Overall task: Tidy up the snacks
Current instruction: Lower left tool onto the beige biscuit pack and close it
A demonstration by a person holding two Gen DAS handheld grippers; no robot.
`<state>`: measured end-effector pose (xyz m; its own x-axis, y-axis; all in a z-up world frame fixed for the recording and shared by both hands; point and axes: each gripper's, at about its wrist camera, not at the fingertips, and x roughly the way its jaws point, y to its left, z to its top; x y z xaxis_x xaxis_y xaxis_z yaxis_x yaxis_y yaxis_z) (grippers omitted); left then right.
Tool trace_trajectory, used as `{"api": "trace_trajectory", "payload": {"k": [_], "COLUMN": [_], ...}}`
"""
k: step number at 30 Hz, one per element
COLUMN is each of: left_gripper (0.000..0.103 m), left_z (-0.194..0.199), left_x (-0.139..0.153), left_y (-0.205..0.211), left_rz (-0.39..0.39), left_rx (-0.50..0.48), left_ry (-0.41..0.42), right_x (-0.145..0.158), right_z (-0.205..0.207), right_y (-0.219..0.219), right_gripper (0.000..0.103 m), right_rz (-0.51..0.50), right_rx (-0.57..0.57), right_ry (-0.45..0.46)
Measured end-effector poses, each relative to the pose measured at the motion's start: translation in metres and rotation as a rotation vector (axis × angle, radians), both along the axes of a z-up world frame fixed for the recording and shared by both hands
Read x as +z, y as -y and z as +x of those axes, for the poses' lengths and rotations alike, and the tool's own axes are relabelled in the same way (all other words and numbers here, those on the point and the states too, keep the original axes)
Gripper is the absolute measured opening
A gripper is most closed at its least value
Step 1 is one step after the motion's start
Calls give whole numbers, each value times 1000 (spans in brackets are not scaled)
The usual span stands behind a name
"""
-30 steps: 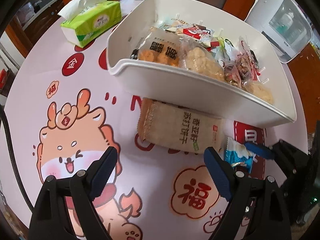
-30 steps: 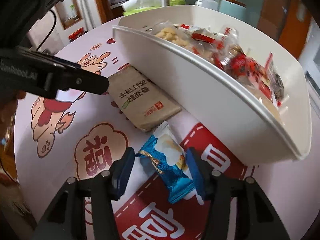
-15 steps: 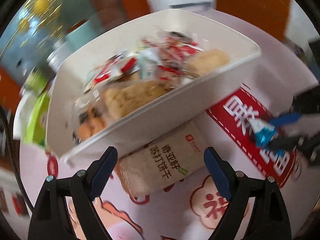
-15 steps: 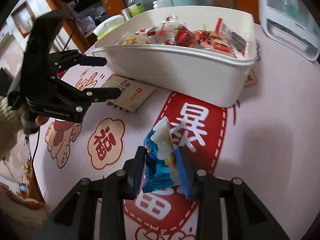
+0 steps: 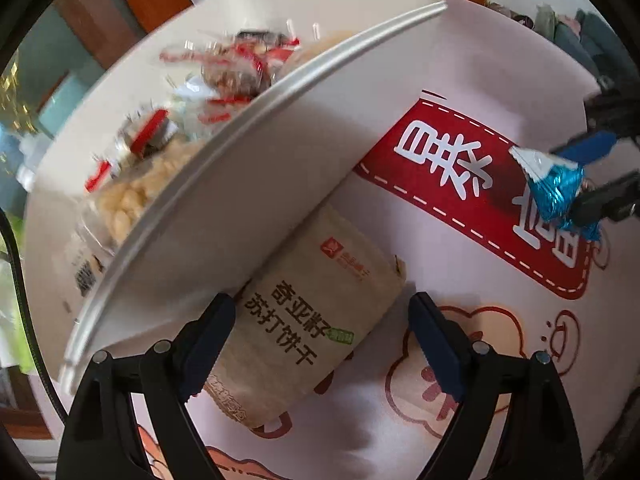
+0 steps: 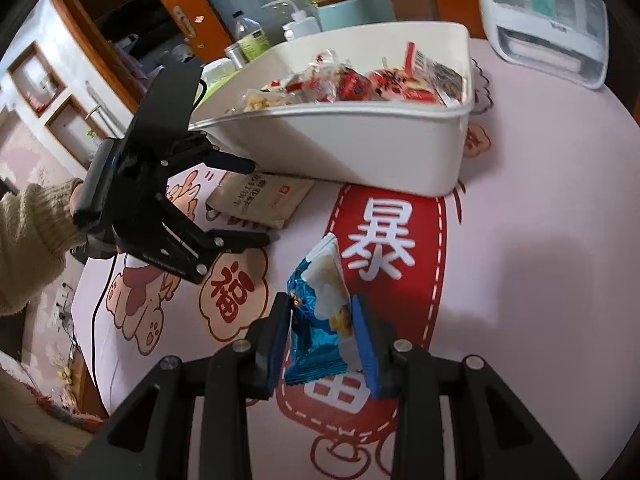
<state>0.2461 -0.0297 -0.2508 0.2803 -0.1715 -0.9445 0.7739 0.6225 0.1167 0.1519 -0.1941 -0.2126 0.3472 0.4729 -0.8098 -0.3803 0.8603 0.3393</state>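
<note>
We see the round counter (image 6: 540, 208) spread with a pale pink cloth printed with a red banner of white characters, a cartoon animal and cloud shapes. On it sits the white bin (image 6: 360, 148), the largest thing there, its curved wall filling the upper left of the left wrist view (image 5: 248, 208); it is heaped with wrapped snacks (image 6: 360, 84), mostly red and clear wrappers, with pale puffed pieces showing through clear packets (image 5: 132, 196). Behind the counter we make out a white and clear plastic box (image 6: 548, 20), a teal container, a squeeze bottle and a green-labelled bottle, all well apart from the work. Lying flat on the cloth, just beside the bin's wall and partly tucked under its overhang, is the tan cracker pack (image 5: 316, 328) with dark characters and a small red logo (image 6: 260, 200). Our left claw (image 5: 320, 340) stands wide open, one finger to each side of that pack's near end; we cannot tell whether either finger touches it. From the right wrist view, the same left claw (image 6: 256, 204) appears spread over the pack, held by a hand in a knitted beige sleeve. Smallest is the blue foil snack (image 6: 320, 320), clamped upright between the fingers of our right claw (image 6: 320, 336) above the red banner, its crimped white end pointing up toward the bin (image 5: 556, 188).
</note>
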Motion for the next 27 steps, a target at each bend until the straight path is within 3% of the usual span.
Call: {"api": "trace_trajectory", "payload": {"k": [8, 11, 14, 20, 27], "left_gripper": [78, 59, 48, 42, 42], "left_z": [-36, -43, -41, -45, -31], "left_x": [-3, 0, 3, 1, -2], "left_y": [25, 32, 40, 65, 66], "left_rz": [66, 79, 82, 137, 148], "left_rx": [-149, -171, -186, -255, -230], "left_ry": [-41, -11, -12, 16, -22], "right_x": [-9, -12, -15, -17, -22], "right_z": [-16, -20, -22, -26, -30], "right_y": [6, 3, 3, 0, -9], "right_gripper": [32, 32, 32, 35, 40], "right_rz": [50, 41, 41, -14, -80], "right_rx": [-84, -95, -111, -125, -130], "right_ry": [-48, -54, -64, -70, -61]}}
